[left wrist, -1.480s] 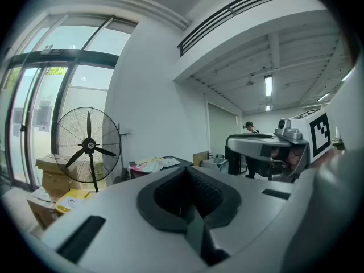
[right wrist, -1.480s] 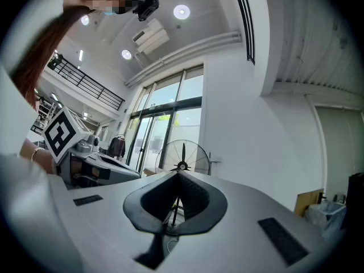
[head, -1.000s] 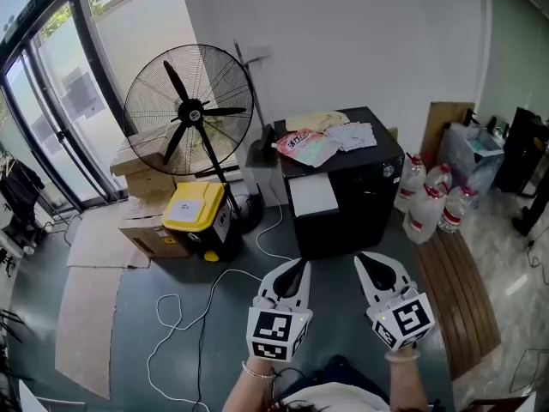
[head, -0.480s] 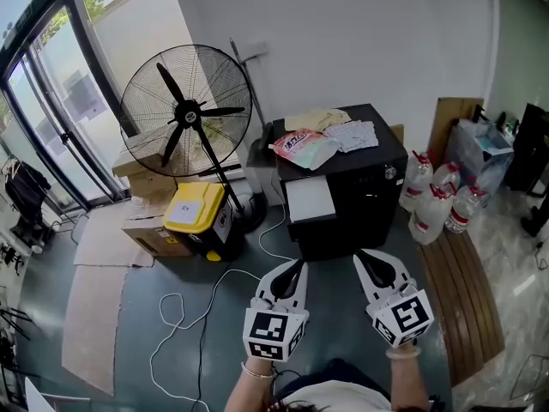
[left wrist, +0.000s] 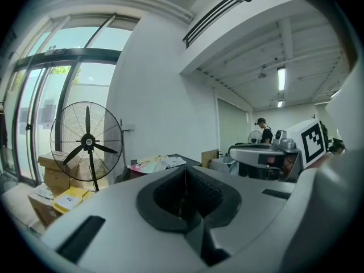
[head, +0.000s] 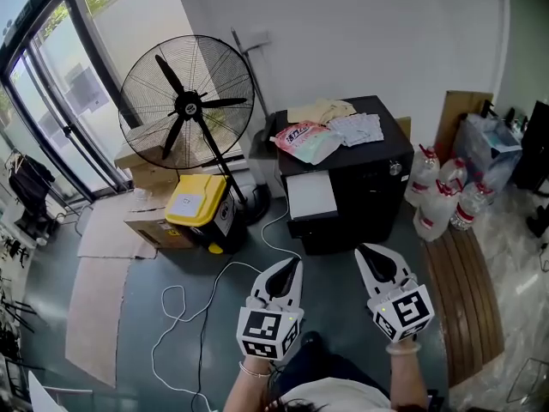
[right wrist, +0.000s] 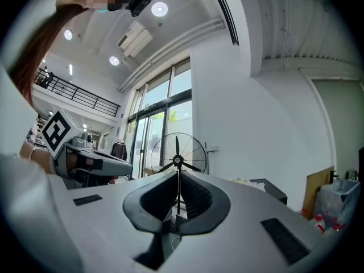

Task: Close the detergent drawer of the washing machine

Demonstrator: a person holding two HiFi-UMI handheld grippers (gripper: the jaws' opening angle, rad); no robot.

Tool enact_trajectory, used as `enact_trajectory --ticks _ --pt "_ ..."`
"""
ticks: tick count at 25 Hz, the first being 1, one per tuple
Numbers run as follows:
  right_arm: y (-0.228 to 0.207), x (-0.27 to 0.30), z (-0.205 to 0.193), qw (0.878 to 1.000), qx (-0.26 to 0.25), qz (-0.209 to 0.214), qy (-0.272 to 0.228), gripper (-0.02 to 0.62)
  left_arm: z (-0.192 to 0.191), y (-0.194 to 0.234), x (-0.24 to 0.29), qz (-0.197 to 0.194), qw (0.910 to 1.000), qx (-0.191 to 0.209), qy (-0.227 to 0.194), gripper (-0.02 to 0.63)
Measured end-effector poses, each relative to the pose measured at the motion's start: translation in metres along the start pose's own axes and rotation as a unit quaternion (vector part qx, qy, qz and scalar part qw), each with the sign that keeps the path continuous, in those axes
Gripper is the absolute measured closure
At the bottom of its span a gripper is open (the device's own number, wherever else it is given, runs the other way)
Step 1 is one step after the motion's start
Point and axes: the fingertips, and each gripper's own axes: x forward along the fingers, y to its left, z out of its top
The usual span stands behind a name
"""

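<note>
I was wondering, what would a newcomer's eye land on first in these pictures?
Most likely the big black pedestal fan standing by the glass doors at the left. Next, the black machine against the white wall, with colourful bags heaped on top. Low in the head view, the left hand-held gripper and right hand-held gripper point toward it, both shut.

An open stretch of dark grey floor [head: 331, 273] is left before the black box-shaped washing machine [head: 360, 191]. It is hemmed on the left by a yellow-lidded black bin [head: 196, 206] and a tall black pedestal fan [head: 189, 103], and on the right by clear plastic water bottles [head: 433, 204]. A thin white cable [head: 225, 270] is trailed along its left edge.
</note>
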Motion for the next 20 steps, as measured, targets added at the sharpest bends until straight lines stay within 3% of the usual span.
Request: enact_trajectory --ticks 7,20 --pt "-0.014 0.015 -0.009 1.000 0.000 -0.009 0.005 0.568 0.003 0.008 0.022 -0.018 0.9997 -0.005 -0.016 0.584" --pt "-0.044 0.073 -0.026 0.999 0.003 -0.036 0.019 0.568 -0.010 0.056 0.078 -0.045 0.9990 -0.007 -0.001 0.583"
